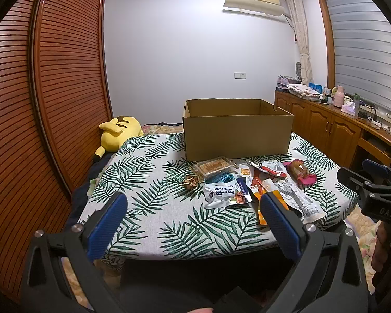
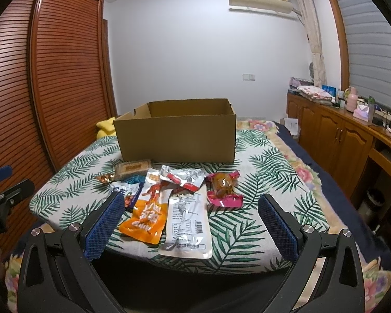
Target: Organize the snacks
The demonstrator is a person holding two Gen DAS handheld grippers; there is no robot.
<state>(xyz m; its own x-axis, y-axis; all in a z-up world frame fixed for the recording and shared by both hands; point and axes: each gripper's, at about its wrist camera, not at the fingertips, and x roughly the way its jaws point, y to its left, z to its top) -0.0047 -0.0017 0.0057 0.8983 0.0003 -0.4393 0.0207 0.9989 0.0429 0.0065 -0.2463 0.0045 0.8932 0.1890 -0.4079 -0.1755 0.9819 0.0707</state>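
An open cardboard box (image 1: 237, 135) (image 2: 177, 138) stands at the back of a leaf-patterned table (image 1: 153, 177) (image 2: 263, 172). Several snack packets lie in front of it: a clear tray of crumbly snack (image 1: 212, 168) (image 2: 134, 168), a white and blue pouch (image 1: 228, 193), an orange pouch (image 2: 146, 219), a silver pouch (image 2: 187, 227), a silver and red pouch (image 2: 183, 177) and a pink-wrapped snack (image 1: 301, 173) (image 2: 224, 187). My left gripper (image 1: 193, 206) is open above the table's near edge, holding nothing. My right gripper (image 2: 190, 207) is open too, with the orange and silver pouches lying between its fingers' lines of sight.
A slatted wooden wardrobe (image 1: 52, 91) runs along the left. A yellow plush toy (image 1: 117, 133) lies on the bed behind the table. Wooden cabinets (image 2: 333, 135) with clutter line the right wall. A floral blanket (image 2: 299, 172) lies under the table.
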